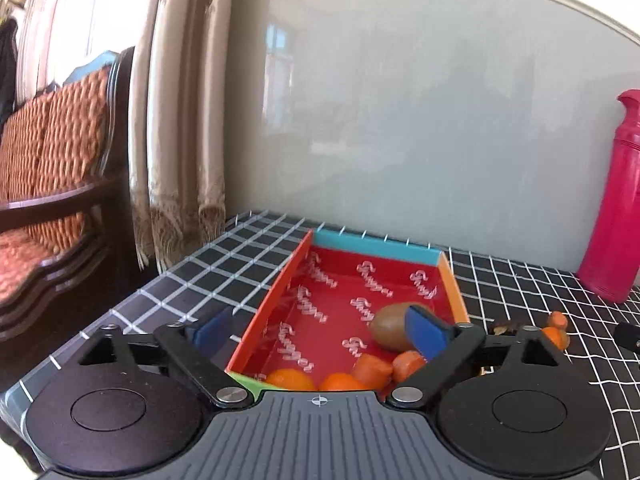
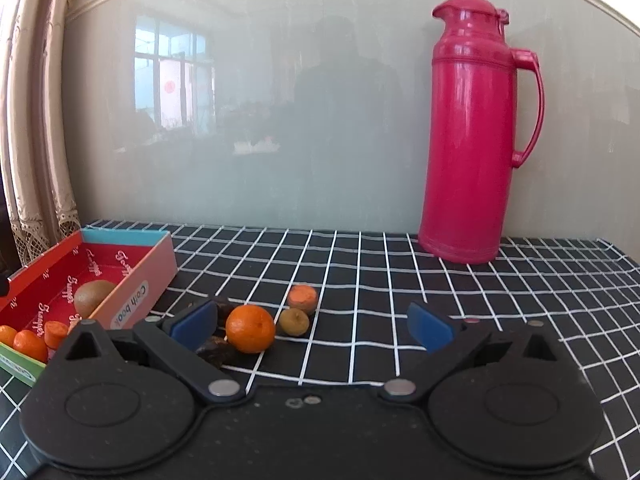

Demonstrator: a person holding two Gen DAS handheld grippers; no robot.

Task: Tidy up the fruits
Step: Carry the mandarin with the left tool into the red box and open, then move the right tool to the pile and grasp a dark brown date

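Both grippers' fingers (image 1: 218, 328) (image 2: 194, 324) spread apart; kiwi (image 1: 390, 326) lies lengthwise along box (image 1: 276, 300) near checkered worktop's (image 2: 400, 280) left edge.

Tablecloth (image 2: 360, 280): black with a white grid. Box (image 1: 276, 280): red inside with pale lettering, orange side walls, light blue far wall, green near corner. Flask (image 2: 472, 140), far right: plain pink. Kiwi (image 1: 394, 326): brown. Mandarin (image 2: 250, 328): orange. Gripper pads (image 2: 430, 330): blue.
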